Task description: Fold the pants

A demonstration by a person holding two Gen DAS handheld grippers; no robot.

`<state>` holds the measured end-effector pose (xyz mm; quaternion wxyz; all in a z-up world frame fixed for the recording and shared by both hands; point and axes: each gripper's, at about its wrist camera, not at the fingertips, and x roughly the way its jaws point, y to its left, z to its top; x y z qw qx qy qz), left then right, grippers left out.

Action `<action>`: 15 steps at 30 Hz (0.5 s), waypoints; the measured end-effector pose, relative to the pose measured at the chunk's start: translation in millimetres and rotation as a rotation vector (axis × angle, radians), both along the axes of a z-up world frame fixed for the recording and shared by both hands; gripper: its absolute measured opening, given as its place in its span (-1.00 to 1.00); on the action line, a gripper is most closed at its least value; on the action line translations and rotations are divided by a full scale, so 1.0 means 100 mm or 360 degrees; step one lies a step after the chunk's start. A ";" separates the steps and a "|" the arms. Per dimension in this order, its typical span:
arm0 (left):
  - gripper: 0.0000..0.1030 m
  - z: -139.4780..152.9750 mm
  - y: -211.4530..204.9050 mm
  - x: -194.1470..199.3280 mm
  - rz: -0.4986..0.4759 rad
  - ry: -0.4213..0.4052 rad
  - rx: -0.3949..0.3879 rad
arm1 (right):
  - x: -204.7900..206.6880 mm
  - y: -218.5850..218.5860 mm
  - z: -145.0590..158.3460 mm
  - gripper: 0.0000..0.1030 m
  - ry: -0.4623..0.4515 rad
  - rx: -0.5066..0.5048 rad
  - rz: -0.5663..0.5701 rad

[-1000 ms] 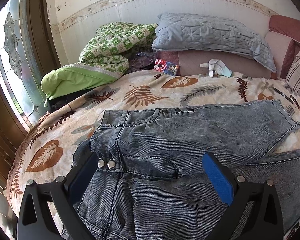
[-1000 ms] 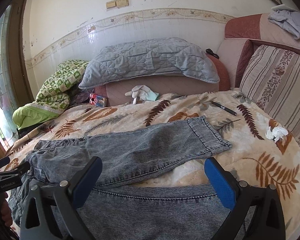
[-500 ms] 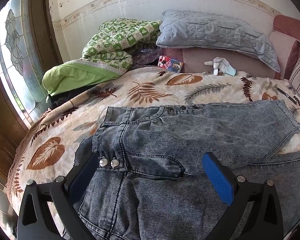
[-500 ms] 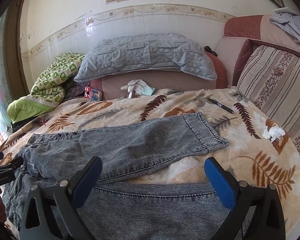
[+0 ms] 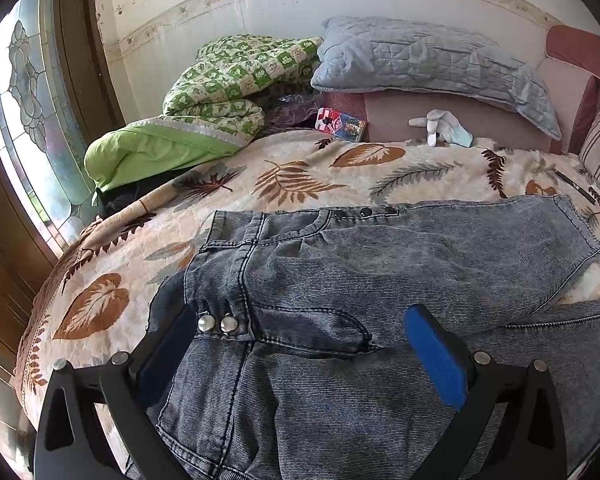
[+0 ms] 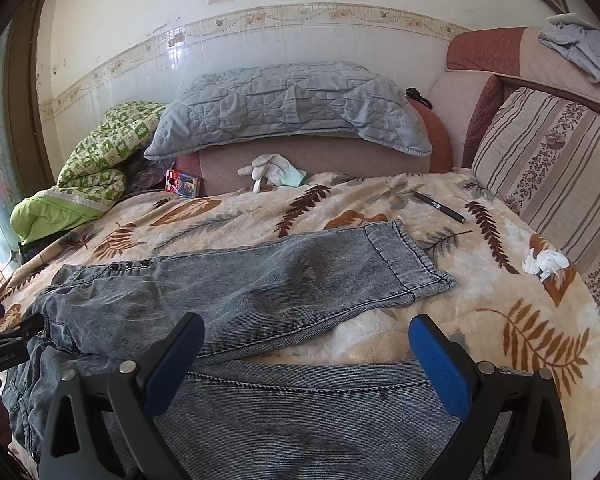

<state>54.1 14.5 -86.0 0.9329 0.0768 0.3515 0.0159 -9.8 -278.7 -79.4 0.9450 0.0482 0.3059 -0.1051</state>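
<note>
On leaf-print bedspread (image 6: 500, 304): jeans (image 5: 380, 272) spread flat, legs splayed. Left gripper (image 5: 300, 344) over waistband, right gripper (image 6: 304, 356) over near leg, both gaping, empty. Risk: shallow pinch, heavy denim slips, fold skews.

The near leg of the gray jeans (image 6: 300, 412) runs off the bottom edge behind the right gripper (image 6: 304, 356), while print on the marker (image 6: 440, 207) stays unreadable.
</note>
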 end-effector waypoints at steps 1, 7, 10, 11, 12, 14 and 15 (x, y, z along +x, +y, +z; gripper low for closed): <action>1.00 0.00 0.00 0.00 0.0000 -0.0001 0.0000 | 0.00 0.00 0.00 1.00 0.0000 0.0001 0.0000; 1.00 -0.01 0.00 0.01 0.0004 0.0002 0.0004 | 0.00 -0.01 0.00 1.00 0.0001 0.0005 -0.0001; 1.00 0.00 0.01 0.00 0.0002 -0.0006 0.0003 | 0.00 0.00 -0.01 1.00 0.0005 0.0003 -0.0003; 1.00 0.01 0.02 0.00 0.0003 -0.0008 0.0002 | 0.00 0.00 -0.01 1.00 0.0006 0.0002 -0.0003; 1.00 0.01 0.02 0.00 0.0003 -0.0010 0.0001 | 0.00 0.00 -0.01 1.00 0.0007 0.0001 -0.0004; 1.00 0.02 0.03 0.00 0.0003 -0.0010 -0.0001 | 0.01 0.00 -0.02 1.00 0.0012 -0.0002 -0.0005; 1.00 0.02 0.03 -0.01 0.0003 -0.0011 -0.0002 | 0.01 0.00 -0.02 1.00 0.0014 -0.0001 -0.0004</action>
